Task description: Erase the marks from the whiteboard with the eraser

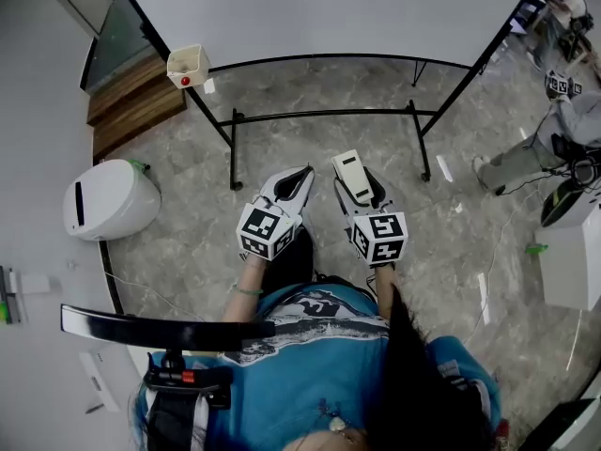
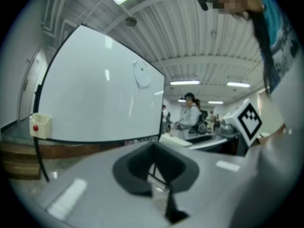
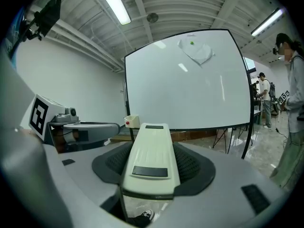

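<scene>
Right gripper (image 3: 151,161): jaws closed on the two long sides of a cream rectangular plastic eraser (image 3: 151,141), with the dark pads touching it.
Left gripper (image 2: 153,161): jaws closed together, dark pads meeting in the middle, nothing between them. Held just beside the right one at about the same height, in front of the body.
Eraser place: in the air above the floor, pointing forward toward the board and apart from it, not touching the surface.
Whiteboard (image 3: 190,89): large white board in a thin black frame, upright on a black metal tube stand (image 1: 324,114), in front of both grippers.
Marks: a faint grey smudge (image 3: 199,54) near the top edge, with a small green dot (image 3: 191,43) just above it, seen from the right gripper view.
Small box (image 1: 186,66): cream, open at the top, with a red round dot on its front. Fixed at the lower left corner of the board frame.
Floor (image 1: 188,252): grey tiles with marble pattern. On it at the left a white rounded container (image 1: 108,198), and behind that a brown wooden step (image 1: 136,101) near the left leg of the stand.
Other person (image 1: 535,148): in light grey clothes, standing well apart at the right side of the board.
</scene>
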{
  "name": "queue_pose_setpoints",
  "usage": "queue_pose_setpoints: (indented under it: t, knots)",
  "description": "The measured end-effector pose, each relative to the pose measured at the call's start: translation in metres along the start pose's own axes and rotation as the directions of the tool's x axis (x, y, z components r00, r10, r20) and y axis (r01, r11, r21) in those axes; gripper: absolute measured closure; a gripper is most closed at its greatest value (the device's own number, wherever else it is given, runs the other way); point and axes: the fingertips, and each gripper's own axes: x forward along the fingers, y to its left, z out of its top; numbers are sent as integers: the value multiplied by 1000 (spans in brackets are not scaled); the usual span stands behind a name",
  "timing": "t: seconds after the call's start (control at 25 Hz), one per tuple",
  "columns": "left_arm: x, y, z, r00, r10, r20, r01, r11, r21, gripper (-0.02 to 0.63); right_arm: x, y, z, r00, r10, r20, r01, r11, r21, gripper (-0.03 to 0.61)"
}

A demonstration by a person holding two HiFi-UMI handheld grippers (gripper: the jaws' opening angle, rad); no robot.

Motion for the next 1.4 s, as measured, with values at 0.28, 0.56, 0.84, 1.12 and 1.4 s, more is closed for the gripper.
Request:
queue_pose_setpoints:
  t: [0.28,0.56,0.84,1.12,1.4]
  knots:
    - [52,59,24,998,-65,11,65,998,24,611,63,-31,36,998,-58,18,57,998,23,314]
    - [96,143,49,996,-86,29,85,996,34,611,151,-39,75,997,-68,23,68,998,6,314]
    - [140,209,65,991,-126,50,125,992,23,611,219,-54,114,996,-79,34,80,996,-40,314]
    - [170,234,58,986,-165,25,165,986,6,611,255,-77,167,989,-70,127,78,995,-63,314]
    - [191,238,58,986,-164,20,163,987,8,611,269,-100,230,969,-39,244,82,982,-169,314]
